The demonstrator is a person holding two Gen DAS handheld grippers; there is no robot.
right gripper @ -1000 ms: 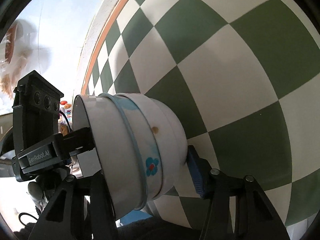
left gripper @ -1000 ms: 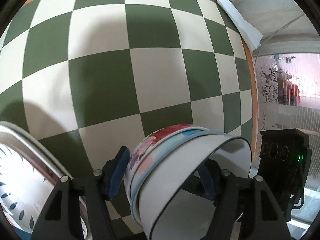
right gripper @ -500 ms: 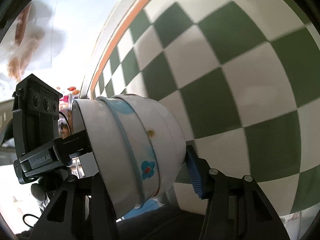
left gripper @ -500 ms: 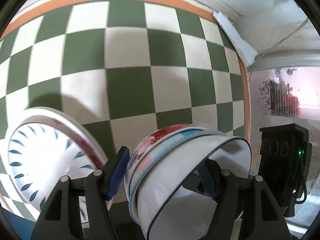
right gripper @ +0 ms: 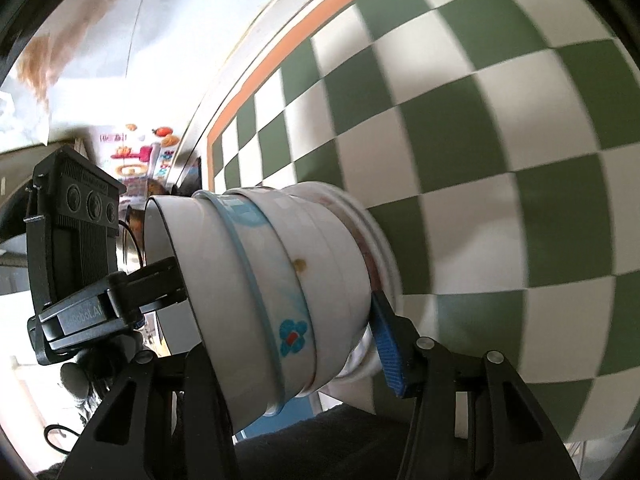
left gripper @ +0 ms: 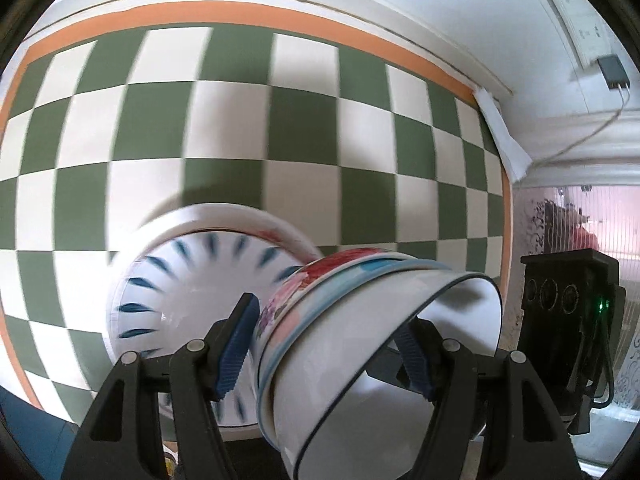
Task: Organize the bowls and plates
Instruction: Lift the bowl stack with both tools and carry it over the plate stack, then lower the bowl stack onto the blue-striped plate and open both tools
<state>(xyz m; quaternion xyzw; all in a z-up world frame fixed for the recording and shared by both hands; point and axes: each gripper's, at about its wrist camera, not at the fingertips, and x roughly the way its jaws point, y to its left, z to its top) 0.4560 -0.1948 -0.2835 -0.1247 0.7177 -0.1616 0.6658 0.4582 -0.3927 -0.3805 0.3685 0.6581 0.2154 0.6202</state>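
Note:
A nested stack of bowls [left gripper: 360,344] is held between both grippers, tilted, above the checkered table. My left gripper [left gripper: 328,348] is shut on its rim, one finger inside and one outside. My right gripper [right gripper: 288,344] is shut on the same stack [right gripper: 280,288] from the other side. Just behind and below the stack sits a white plate with blue leaf marks [left gripper: 188,280], resting on another plate with a reddish rim. In the right wrist view the plates [right gripper: 380,256] show blurred behind the bowls.
The green and white checkered tablecloth [left gripper: 280,120] has an orange border by a white wall. A folded white cloth [left gripper: 504,136] lies at the far right corner. A window with a charger cable [left gripper: 612,72] is at right.
Both grippers have lifted and pulled back with the bowl stack. The blue-leaf plate has come fully into the left view behind the stack, and more of the table and wall shows.

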